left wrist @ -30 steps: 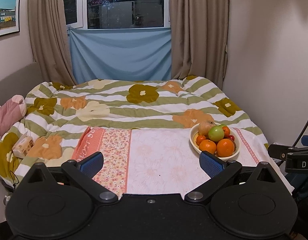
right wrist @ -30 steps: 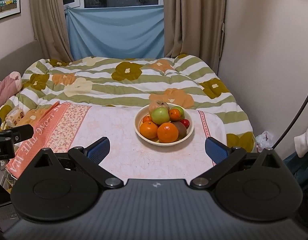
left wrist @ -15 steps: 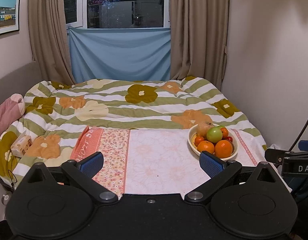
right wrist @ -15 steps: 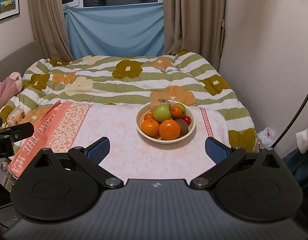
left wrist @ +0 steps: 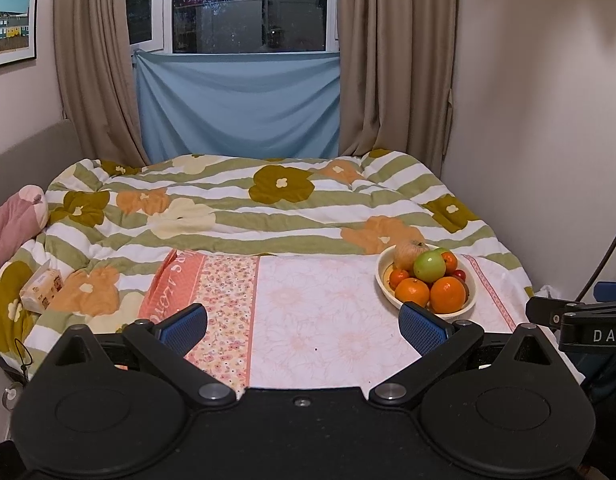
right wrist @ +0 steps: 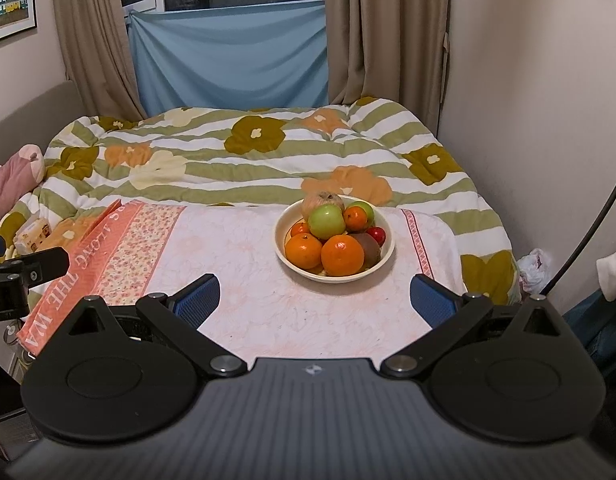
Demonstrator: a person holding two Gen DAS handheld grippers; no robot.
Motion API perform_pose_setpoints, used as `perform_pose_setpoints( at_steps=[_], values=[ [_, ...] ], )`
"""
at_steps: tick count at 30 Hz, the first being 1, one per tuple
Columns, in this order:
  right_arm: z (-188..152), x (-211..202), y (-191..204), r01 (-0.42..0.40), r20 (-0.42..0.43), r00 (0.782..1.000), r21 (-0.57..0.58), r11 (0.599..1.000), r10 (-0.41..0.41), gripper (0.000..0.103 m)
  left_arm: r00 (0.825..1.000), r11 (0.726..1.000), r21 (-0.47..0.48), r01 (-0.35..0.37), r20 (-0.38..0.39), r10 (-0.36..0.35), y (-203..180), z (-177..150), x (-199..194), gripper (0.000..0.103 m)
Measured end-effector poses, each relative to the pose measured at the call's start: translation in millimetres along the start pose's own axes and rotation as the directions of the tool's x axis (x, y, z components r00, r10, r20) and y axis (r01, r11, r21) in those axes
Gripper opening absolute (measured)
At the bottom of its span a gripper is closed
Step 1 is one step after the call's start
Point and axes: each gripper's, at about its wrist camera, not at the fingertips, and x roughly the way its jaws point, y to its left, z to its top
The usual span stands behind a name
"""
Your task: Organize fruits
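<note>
Both grippers gape empty: the fruit bowl [right wrist: 382,258] sits just ahead of the right gripper [right wrist: 314,300], ahead-right of the left gripper [left wrist: 304,324].

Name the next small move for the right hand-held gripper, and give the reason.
Probably ease the right hand-held gripper forward toward the bowl: it is open and empty, short of the bowl, and the nearest orange sits almost straight ahead on the pile's front edge.
</note>
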Motion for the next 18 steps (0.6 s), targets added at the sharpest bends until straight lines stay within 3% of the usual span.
perform_pose_setpoints(
  at_steps=[18],
  values=[
    [-1.6, 4.5, 9.6, -0.001, -0.009, 1.000, -0.004, 1.000, 0.001, 0.103, 1.000, 1.000, 0.002, 0.001, 0.009, -0.001, 6.6, -0.1, 1.9, 0.103]
  ],
)
